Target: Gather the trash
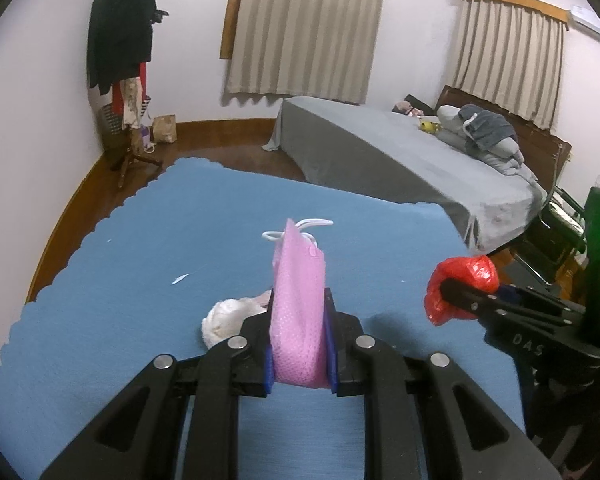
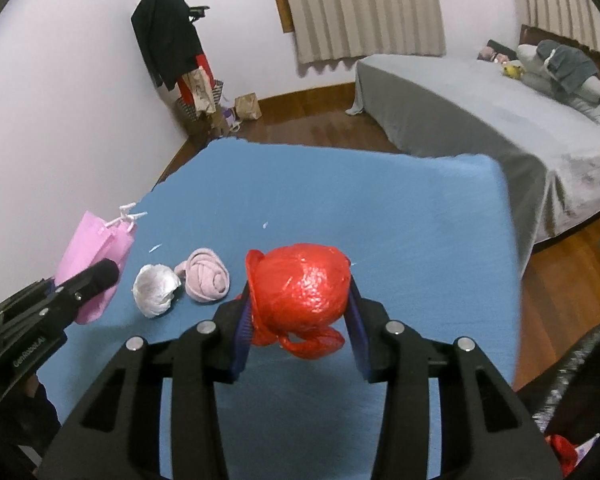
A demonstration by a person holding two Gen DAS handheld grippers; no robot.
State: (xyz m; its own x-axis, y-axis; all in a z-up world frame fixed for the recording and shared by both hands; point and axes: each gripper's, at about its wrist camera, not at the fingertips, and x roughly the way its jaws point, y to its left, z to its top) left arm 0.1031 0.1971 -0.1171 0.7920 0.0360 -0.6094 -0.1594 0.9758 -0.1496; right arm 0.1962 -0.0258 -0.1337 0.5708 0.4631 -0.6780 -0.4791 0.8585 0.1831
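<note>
The right gripper (image 2: 300,312) has its jaws closed about halfway onto a crumpled red plastic bag (image 2: 300,292), which is clear of the blue-covered worktop (image 2: 400,232); the left gripper (image 1: 299,336) has its jaws nearly closed on a pink mesh pouch (image 1: 298,304) with white drawstrings, held upright just above the same worktop. The step in hand looks like carrying the red wad into the pouch, and it would go best if the right hand brought it over the pouch's mouth at the top, with the left hand keeping the pouch steady, since the pinch flattens the opening. Counted: one red bag, one pink pouch, one crumpled white tissue (image 2: 156,290), one rolled pale pink cloth (image 2: 208,276), and two tiny white scraps on the worktop
</note>
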